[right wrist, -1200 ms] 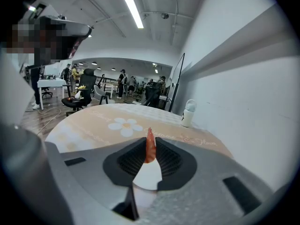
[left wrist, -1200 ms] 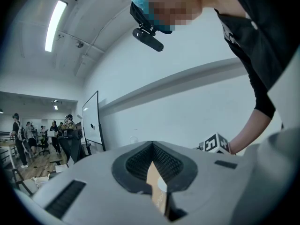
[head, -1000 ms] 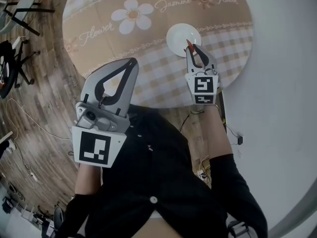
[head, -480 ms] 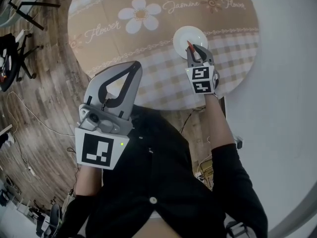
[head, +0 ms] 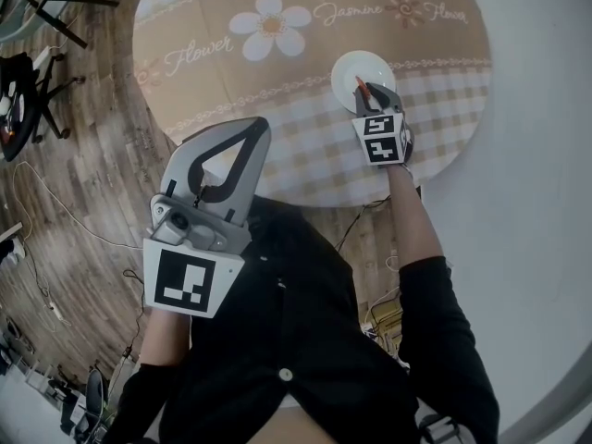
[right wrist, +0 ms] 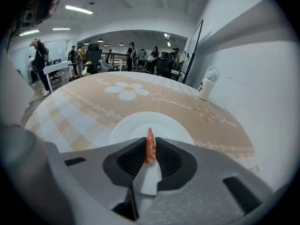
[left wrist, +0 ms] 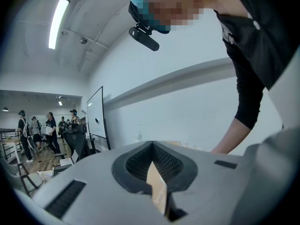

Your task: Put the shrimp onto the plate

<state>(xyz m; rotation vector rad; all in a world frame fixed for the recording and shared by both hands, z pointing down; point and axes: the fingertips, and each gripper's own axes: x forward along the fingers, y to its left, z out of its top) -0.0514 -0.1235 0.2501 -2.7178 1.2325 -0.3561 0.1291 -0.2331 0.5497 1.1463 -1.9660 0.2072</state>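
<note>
My right gripper (head: 366,90) is shut on an orange-red shrimp (head: 360,83), whose tip sticks out past the jaws over the near rim of the white plate (head: 363,67). The right gripper view shows the shrimp (right wrist: 150,146) pinched upright in the right gripper (right wrist: 149,154), with the round plate (right wrist: 151,126) just beyond it on the tablecloth. My left gripper (head: 242,129) hangs shut and holds nothing, off the table's near edge, close to my body. In the left gripper view the left gripper (left wrist: 153,165) points up at a white wall.
The round table (head: 222,72) wears a beige checked cloth printed with a white flower (head: 270,21) and script. A small white bottle (right wrist: 206,86) stands at the table's far right edge. Wooden floor, cables and chair legs (head: 37,72) lie to the left.
My right gripper has carried the shrimp a little farther forward to the plate's near rim. The left gripper has stayed where it was, shut.
</note>
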